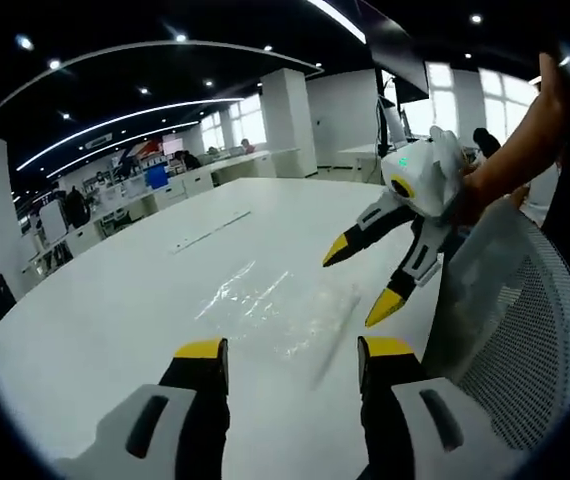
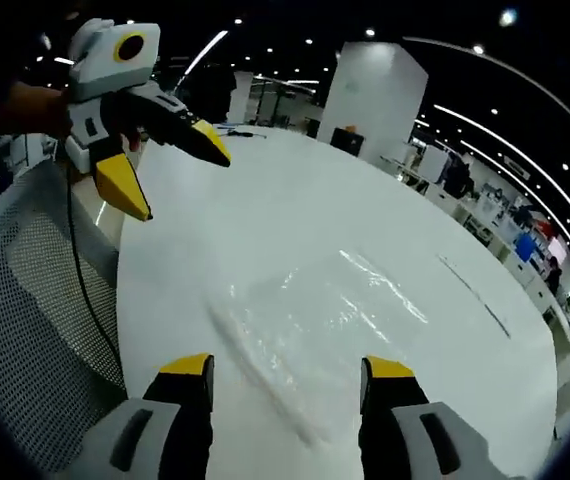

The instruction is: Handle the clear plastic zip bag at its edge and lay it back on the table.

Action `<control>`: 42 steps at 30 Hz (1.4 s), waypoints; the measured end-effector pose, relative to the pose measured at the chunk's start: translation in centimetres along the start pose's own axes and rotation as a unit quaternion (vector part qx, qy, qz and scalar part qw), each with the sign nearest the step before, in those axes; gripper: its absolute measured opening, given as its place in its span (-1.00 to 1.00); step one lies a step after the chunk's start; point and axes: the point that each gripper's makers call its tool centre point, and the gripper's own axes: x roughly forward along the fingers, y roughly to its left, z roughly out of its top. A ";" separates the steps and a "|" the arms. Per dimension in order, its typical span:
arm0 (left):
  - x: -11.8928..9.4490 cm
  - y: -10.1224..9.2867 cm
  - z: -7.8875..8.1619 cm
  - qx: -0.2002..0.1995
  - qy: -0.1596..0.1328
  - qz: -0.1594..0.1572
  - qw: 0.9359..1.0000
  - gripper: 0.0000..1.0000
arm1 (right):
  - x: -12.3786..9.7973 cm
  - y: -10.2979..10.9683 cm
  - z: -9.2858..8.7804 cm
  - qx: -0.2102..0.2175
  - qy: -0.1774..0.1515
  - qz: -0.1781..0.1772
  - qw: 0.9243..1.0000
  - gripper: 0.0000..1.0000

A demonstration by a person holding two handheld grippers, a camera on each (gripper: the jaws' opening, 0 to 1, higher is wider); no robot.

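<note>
Two claws hang over a big white bench (image 1: 115, 300). The clear bag (image 1: 285, 310) lies flat on the bench, near the edge by the person. A mesh chair (image 1: 525, 340) stands just beside that edge, close to the bag. A thin strip (image 1: 210, 231) lies further out on the bench, well apart from the bag. Most of the bench is bare, with wide room on the far side. The left claw (image 1: 290, 350) is wide open and holds nothing; its tips sit just short of the bag. The right claw (image 2: 288, 367) is wide open too, holds nothing, and sits over the bag's near side. Desks and a white pillar (image 2: 370, 95) stand far behind.
</note>
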 end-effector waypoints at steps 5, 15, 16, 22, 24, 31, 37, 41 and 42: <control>0.0 -0.2 -0.5 -0.013 0.000 -0.007 1.000 0.16 | -2.1 -1.0 -0.4 0.040 -0.023 -0.018 0.999 0.38; 0.4 -0.5 -1.5 -0.042 -0.012 -0.005 0.999 0.41 | -5.7 -2.4 -2.8 0.095 -0.041 -0.054 0.993 0.72; 0.5 -0.4 -1.4 -0.036 -0.021 0.003 0.999 0.44 | -6.3 -2.3 -2.4 0.099 -0.043 -0.057 0.993 0.75; 0.8 -0.9 -2.1 -0.038 -0.019 0.005 0.999 0.64 | -7.6 -2.7 -3.0 0.135 -0.056 -0.069 0.987 0.99; 0.8 -0.9 -2.2 -0.035 -0.018 0.003 0.999 0.72 | -7.9 -2.7 -2.8 0.120 -0.059 -0.074 0.988 0.99; 0.9 -1.4 -1.8 -0.051 -0.025 -0.004 0.998 0.91 | -8.3 -2.9 -3.2 0.121 -0.056 -0.080 0.988 0.99; 1.0 -2.0 -1.8 -0.046 -0.024 -0.013 0.999 0.98 | -8.4 -3.1 -3.3 0.120 -0.054 -0.085 0.988 0.99; 1.1 -2.1 -1.8 -0.038 -0.021 -0.015 0.999 0.98 | -8.2 -3.2 -3.5 0.120 -0.052 -0.086 0.988 0.99; 1.1 -2.1 -1.8 -0.039 -0.022 -0.015 0.999 0.98 | -8.3 -3.1 -3.6 0.118 -0.050 -0.085 0.988 0.99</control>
